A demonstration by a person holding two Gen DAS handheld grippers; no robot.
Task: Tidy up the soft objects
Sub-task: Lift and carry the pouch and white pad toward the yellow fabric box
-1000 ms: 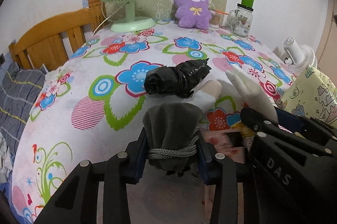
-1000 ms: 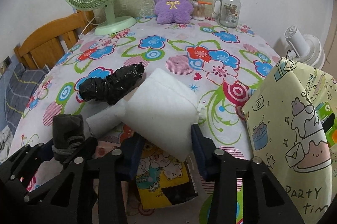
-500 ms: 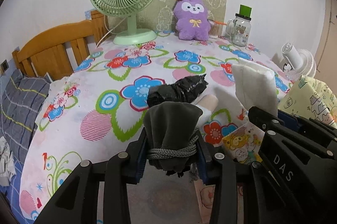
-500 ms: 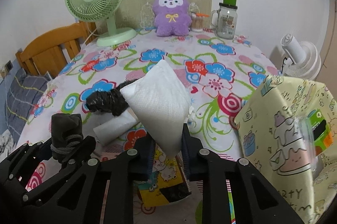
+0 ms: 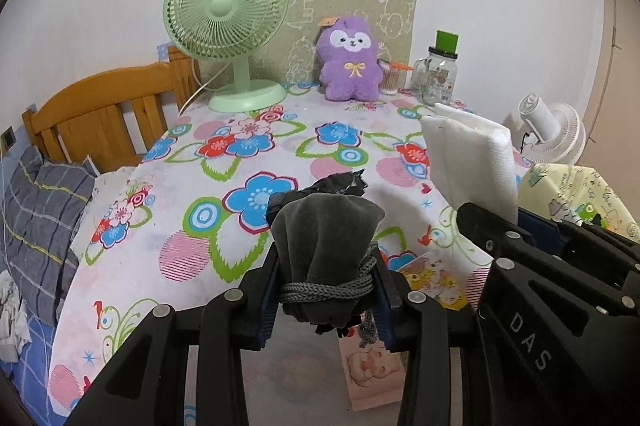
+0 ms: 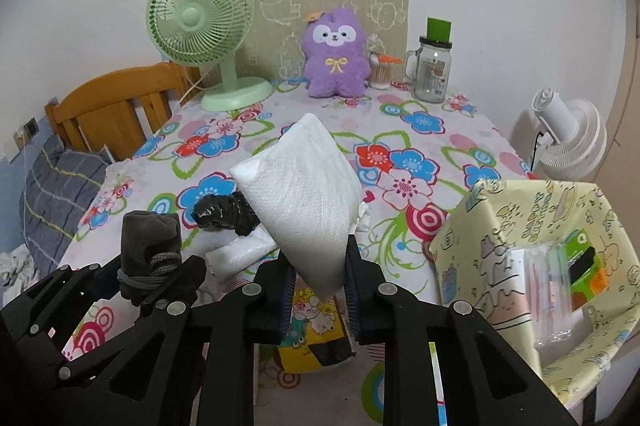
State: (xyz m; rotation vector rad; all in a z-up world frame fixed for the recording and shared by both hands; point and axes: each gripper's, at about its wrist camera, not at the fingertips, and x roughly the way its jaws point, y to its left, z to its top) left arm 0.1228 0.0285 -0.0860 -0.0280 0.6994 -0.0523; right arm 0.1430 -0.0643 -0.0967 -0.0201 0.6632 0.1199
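Observation:
My left gripper [image 5: 326, 290] is shut on a grey drawstring pouch [image 5: 326, 246], held above the table's front edge; the pouch also shows in the right wrist view [image 6: 150, 246]. My right gripper [image 6: 318, 278] is shut on a white soft pack [image 6: 304, 194], held upright above the table; the pack also shows in the left wrist view [image 5: 472, 162]. A black wrapped bundle [image 6: 224, 214] and a small white pack [image 6: 240, 254] lie on the flowered tablecloth [image 6: 420, 130] behind the grippers. A yellow cartoon fabric box [image 6: 532, 258] stands open at the right.
A green fan [image 6: 204, 26], a purple plush [image 6: 336, 54], a cotton-swab jar [image 6: 380, 70] and a glass mug jar [image 6: 434, 66] stand at the table's back. A printed packet [image 6: 316, 326] lies at the front edge. A wooden bed frame [image 6: 116, 110] is left, a white fan [image 6: 568, 138] right.
My right gripper has closed on the white pack and lifted it upright off the table. Both grippers have risen and drawn back a little; the grey pouch stays clamped.

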